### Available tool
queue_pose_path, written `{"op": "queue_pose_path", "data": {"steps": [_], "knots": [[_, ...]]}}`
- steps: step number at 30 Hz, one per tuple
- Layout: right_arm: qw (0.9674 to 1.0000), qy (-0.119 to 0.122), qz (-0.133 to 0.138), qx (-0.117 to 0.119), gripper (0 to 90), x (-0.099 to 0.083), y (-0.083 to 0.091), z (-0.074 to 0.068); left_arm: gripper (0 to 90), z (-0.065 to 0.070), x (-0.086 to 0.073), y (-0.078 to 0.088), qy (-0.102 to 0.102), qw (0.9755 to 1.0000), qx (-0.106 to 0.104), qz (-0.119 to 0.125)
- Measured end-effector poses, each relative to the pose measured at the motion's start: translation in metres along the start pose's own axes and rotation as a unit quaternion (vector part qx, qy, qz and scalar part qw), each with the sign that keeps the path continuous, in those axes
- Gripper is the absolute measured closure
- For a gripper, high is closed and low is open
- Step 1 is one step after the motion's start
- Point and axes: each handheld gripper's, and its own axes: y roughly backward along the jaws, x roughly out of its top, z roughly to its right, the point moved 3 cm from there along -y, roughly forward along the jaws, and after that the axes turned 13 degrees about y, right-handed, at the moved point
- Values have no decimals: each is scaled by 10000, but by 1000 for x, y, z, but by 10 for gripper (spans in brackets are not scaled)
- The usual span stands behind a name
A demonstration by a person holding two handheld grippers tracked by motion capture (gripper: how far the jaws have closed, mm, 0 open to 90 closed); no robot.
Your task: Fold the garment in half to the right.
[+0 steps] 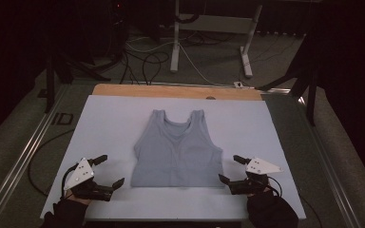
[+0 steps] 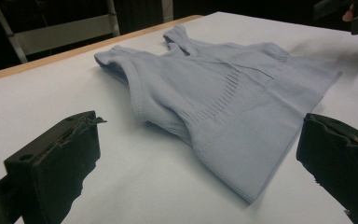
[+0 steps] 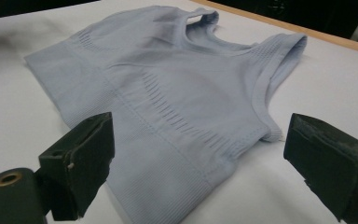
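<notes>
On the table (image 1: 104, 118), one tank top (image 1: 177, 149) between two gaping tongs.

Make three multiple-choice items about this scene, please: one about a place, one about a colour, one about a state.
1. Where does the tank top lie?
A. On the white sheet, between the two grippers
B. On the floor
C. Hanging off the table's far edge

2. What colour is the tank top?
A. Red
B. Pale blue-grey
C. Black

3. How do the jaws of the left gripper and the right gripper stand?
A. Both shut on the fabric
B. One open, one shut
C. Both open, holding nothing

Key: 1 A, it lies flat mid-sheet; 2 B, all views show it; 3 C, each gripper view shows its jaws apart with nothing between them.
</notes>
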Motion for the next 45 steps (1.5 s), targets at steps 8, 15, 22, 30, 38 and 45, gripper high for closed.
{"op": "queue_pose_path", "data": {"steps": [8, 15, 22, 30, 38, 45], "knots": [[10000, -33, -12, -21, 86, 0, -1, 1, 2, 0, 0, 1, 20, 10000, 21, 18], [10000, -65, -29, 21, 87, 1, -1, 0, 1, 1, 0, -1, 24, 10000, -3, -78], [9997, 1, -139, 177, 87, 2, -6, -5, 1, 4, 1, -3, 12, 9998, -26, -176], [9998, -89, -101, 151, 86, 13, -4, -6, 1, 9, 7, -5, 56, 9997, -88, -218], [9997, 5, -93, 234, 80, 36, -1, -1, 1, 13, 22, -5, 134, 9995, -207, -213], [9996, 123, 59, 231, 81, 59, 0, 10, 1, 16, 35, -6, -56, 9992, -179, -345]]}}
